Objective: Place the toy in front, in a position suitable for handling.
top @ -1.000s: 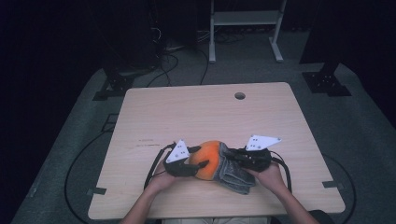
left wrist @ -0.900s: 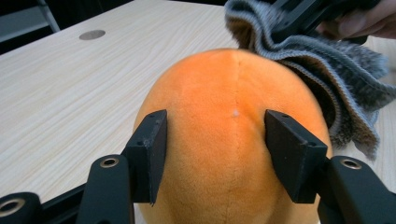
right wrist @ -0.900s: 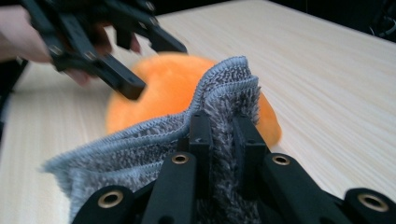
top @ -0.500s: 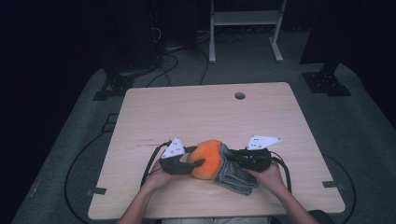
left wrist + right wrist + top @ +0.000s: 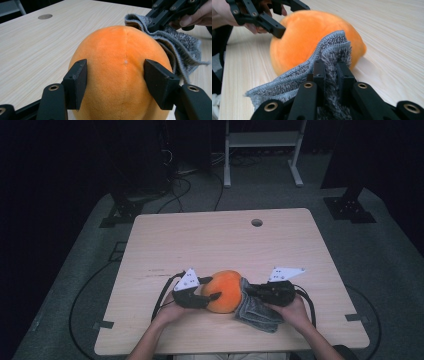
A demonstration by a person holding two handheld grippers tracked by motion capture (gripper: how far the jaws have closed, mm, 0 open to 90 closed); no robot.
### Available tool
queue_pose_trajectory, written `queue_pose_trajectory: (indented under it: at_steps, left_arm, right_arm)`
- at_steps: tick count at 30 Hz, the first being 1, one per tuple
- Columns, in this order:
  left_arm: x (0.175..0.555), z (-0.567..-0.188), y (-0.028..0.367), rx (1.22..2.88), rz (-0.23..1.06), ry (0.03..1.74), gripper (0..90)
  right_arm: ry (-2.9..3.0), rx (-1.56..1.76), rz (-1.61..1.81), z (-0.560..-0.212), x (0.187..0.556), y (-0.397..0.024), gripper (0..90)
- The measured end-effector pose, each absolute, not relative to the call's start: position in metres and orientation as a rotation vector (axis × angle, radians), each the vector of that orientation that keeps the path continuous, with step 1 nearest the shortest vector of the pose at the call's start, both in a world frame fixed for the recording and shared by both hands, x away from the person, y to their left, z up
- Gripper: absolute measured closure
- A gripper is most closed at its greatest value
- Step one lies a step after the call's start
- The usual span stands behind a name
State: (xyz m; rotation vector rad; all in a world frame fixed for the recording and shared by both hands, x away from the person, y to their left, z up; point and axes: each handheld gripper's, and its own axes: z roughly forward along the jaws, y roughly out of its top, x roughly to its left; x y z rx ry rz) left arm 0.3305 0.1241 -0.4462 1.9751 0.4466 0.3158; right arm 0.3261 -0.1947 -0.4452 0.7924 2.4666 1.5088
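An orange plush ball (image 5: 227,290) rests on the wooden table (image 5: 225,240) near its front edge. From the ball's left, my left gripper (image 5: 212,287) straddles it. In the left gripper view the ball (image 5: 120,62) bulges between and beyond the two pads (image 5: 76,82), which still sink into the plush. These jaws have just been opening. On the ball's right, my right gripper (image 5: 247,292) is shut on a grey knitted cloth (image 5: 257,312). The cloth's (image 5: 287,82) pinched edge leans against the ball (image 5: 307,32).
A round cable hole (image 5: 256,222) sits near the table's far edge. Cables loop from both grippers over the table's front. Beyond the table lie a dark floor with cables and a white metal frame (image 5: 260,140).
The left gripper has shifted slightly left, and more of the ball's orange top shows. The right gripper and the cloth have stayed put.
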Motion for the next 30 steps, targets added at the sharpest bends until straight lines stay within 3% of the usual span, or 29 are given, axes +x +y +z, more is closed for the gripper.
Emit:
queue_pose_trajectory:
  at_steps: [9, 20, 30]
  left_arm:
    - [0.327, -0.447, 0.118, 1.982, 0.330, 0.437, 37.7]
    - [0.329, -0.447, 0.122, 1.977, 0.303, 0.451, 37.3]
    - [0.325, -0.446, 0.113, 2.000, 0.351, 0.406, 37.2]
  right_arm:
    - [2.398, 0.754, 1.599, -0.429, 0.335, -0.184, 79.5]
    - [2.479, 0.863, 1.464, -0.452, 0.334, -0.196, 79.1]
    - [2.412, 0.718, 1.563, -0.420, 0.333, -0.186, 79.0]
